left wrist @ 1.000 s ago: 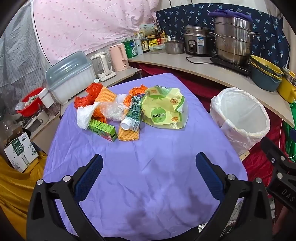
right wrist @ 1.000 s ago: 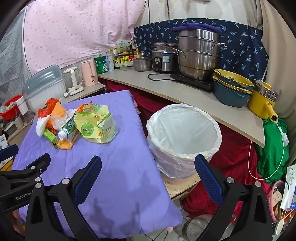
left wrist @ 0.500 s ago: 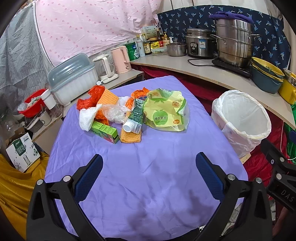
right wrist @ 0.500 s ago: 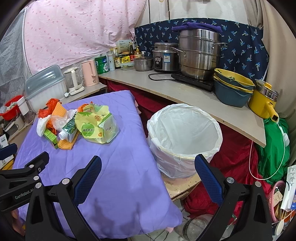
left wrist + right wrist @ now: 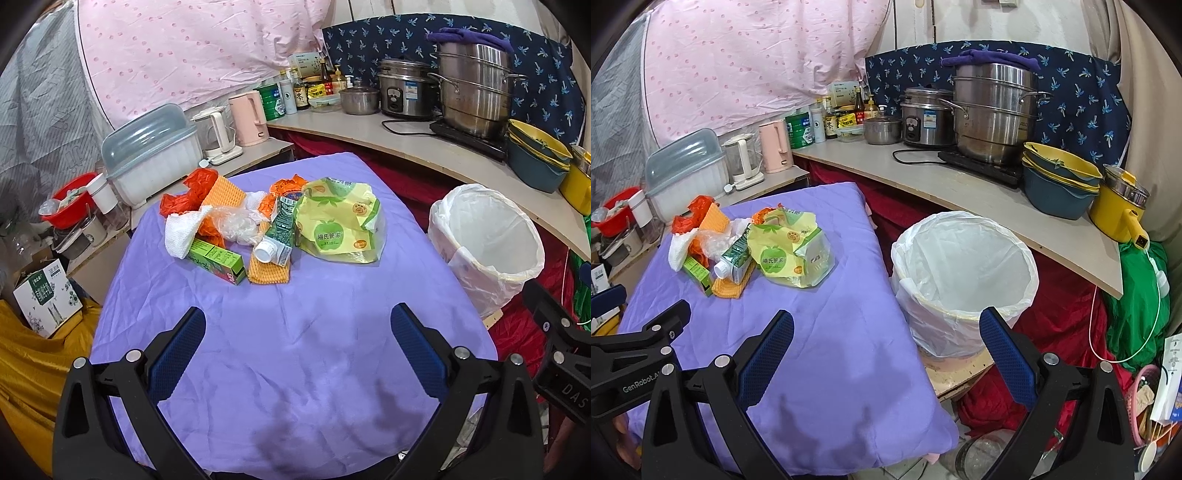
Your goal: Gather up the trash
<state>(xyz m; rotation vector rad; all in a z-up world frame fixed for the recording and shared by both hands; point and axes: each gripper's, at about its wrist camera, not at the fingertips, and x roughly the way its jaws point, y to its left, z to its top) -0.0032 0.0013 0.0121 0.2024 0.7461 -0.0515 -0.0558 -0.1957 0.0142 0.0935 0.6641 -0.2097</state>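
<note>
A heap of trash lies at the far side of the purple-covered table (image 5: 295,350): a yellow-green apple bag (image 5: 338,225) (image 5: 783,254), a green drink carton (image 5: 279,234) with a white cap, a green box (image 5: 218,260), a white tissue (image 5: 181,232), orange mesh (image 5: 267,271) and orange plastic (image 5: 184,194). A bin lined with a white bag (image 5: 487,251) (image 5: 964,280) stands right of the table. My left gripper (image 5: 297,343) hangs open over the table's near half, well short of the heap. My right gripper (image 5: 886,349) is open, between the table's edge and the bin.
A counter (image 5: 979,192) runs behind the bin with steel pots, a rice cooker, stacked bowls and a yellow pot. Kettles and a lidded white container (image 5: 151,162) stand behind the table. A boxed item (image 5: 46,291) sits at the left on yellow fabric.
The left wrist view has drifted slightly, so the heap sits a little lower and closer. The right view is almost unchanged. Both grippers have stayed open and empty.
</note>
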